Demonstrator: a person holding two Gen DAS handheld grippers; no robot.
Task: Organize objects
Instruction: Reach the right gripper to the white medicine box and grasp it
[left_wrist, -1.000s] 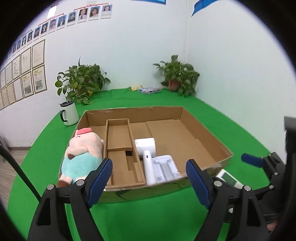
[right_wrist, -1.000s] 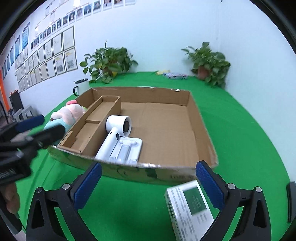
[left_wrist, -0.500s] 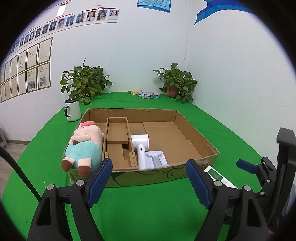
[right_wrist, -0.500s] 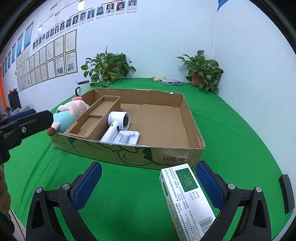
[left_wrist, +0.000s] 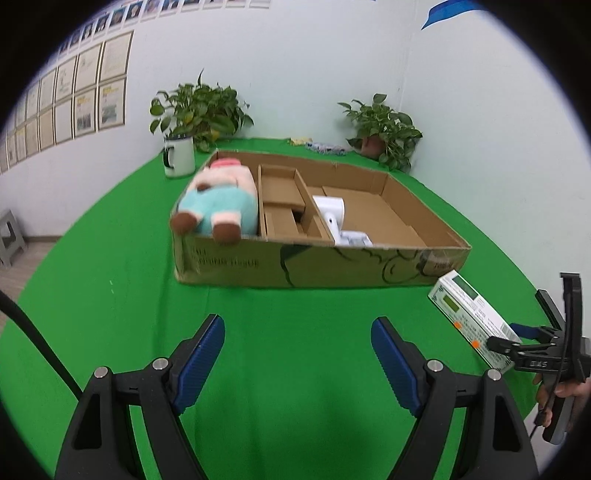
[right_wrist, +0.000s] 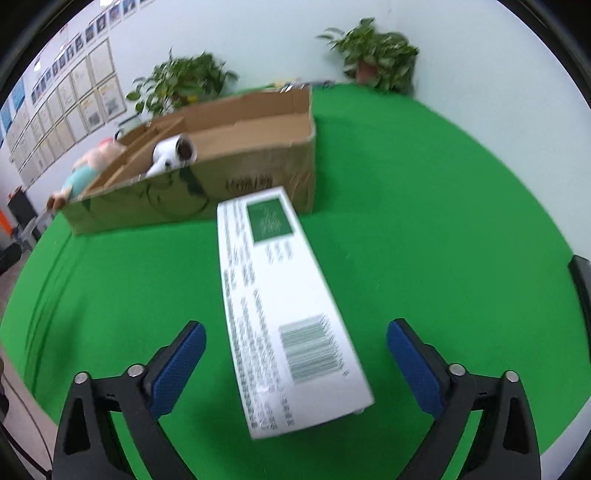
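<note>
A white and green carton (right_wrist: 284, 295) lies flat on the green table in front of the cardboard box (right_wrist: 207, 192). My right gripper (right_wrist: 295, 369) is open, its blue pads either side of the carton's near end, not touching it. The carton (left_wrist: 472, 317) also shows in the left wrist view, with the right gripper at its near end. My left gripper (left_wrist: 297, 362) is open and empty over bare cloth, short of the cardboard box (left_wrist: 317, 266). In the box lie a plush pig (left_wrist: 218, 203) in the left compartment and a white hair dryer (left_wrist: 332, 214) in the middle.
A white mug (left_wrist: 179, 157) stands beyond the box's far left corner. Two potted plants (left_wrist: 199, 110) (left_wrist: 384, 133) stand along the back wall. Small items (left_wrist: 325, 147) lie at the back of the table. The round table edge falls away at left and right.
Both grippers have drawn back from the box and dropped lower. The right gripper has swung right and closed in on the carton, which now lies between its open fingers.
</note>
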